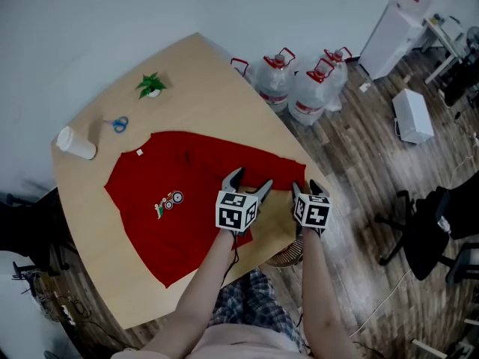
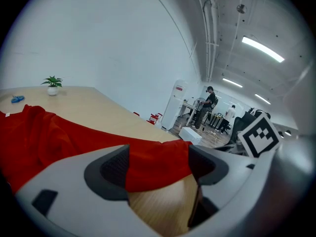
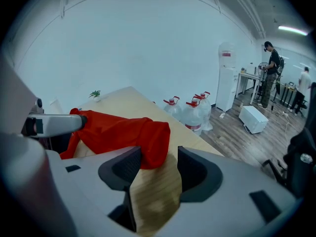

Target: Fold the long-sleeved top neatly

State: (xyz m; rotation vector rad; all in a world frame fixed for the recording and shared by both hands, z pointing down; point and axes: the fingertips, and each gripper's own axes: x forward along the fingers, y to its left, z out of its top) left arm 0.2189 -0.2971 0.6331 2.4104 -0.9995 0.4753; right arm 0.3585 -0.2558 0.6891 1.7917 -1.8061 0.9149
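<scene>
L gripper [image 1: 251,179] and R gripper [image 1: 307,188] are held with jaws apart at the top's [image 1: 150,182] near-right edge, cloth between pads, unpinched. Top is spread on table [image 1: 209,88], long axis left-right, neck twd cup [image 1: 75,143], far left.

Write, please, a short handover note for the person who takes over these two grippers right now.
Left gripper: jaws open, with the edge of the red top lying between them, not pinched.
Right gripper: jaws open, a corner of the red top just at them, nothing gripped.
The red top lies spread on the table, printed side up, both grippers at its near edge.
Done: laid out; no fold shows yet.
Left: probably grip that edge with both grippers, then do all the folds.
</scene>
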